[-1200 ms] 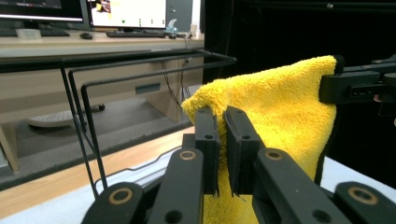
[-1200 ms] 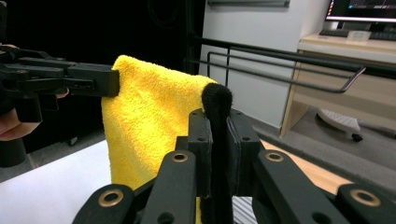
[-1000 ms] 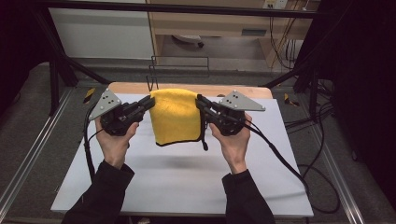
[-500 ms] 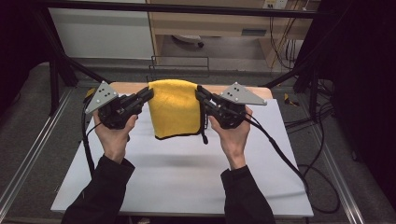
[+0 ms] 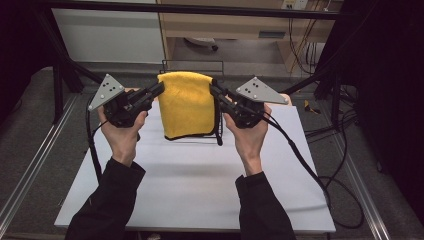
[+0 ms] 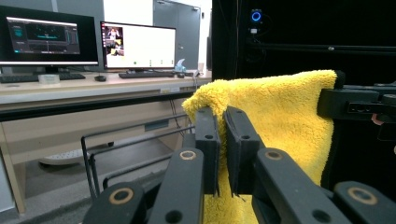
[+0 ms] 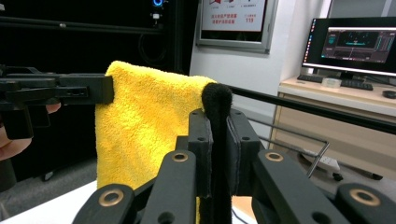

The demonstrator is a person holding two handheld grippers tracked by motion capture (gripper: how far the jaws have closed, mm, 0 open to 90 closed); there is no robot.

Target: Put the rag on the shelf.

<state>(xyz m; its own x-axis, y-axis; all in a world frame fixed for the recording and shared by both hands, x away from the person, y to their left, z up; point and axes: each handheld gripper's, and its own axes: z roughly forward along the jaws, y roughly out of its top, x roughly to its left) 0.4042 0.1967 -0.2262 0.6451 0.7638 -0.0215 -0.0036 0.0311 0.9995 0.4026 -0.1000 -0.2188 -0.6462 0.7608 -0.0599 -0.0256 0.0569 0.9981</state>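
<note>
Yellow towel [image 5: 186, 105] hangs between grippers — wire rack [image 5: 192, 64] seemingly behind.

A white rectangular counter [image 5: 200, 185] sits on a grey floor [image 5: 30, 145], with a metal rail [image 5: 35, 165] running along the floor at its left side. The counter's far edge shows a strip of tan wood [image 5: 295, 102]. Nothing rests on its white surface; a soft shadow falls across the middle. A black cable [image 5: 300, 160] trails over its right part toward the floor.
</note>
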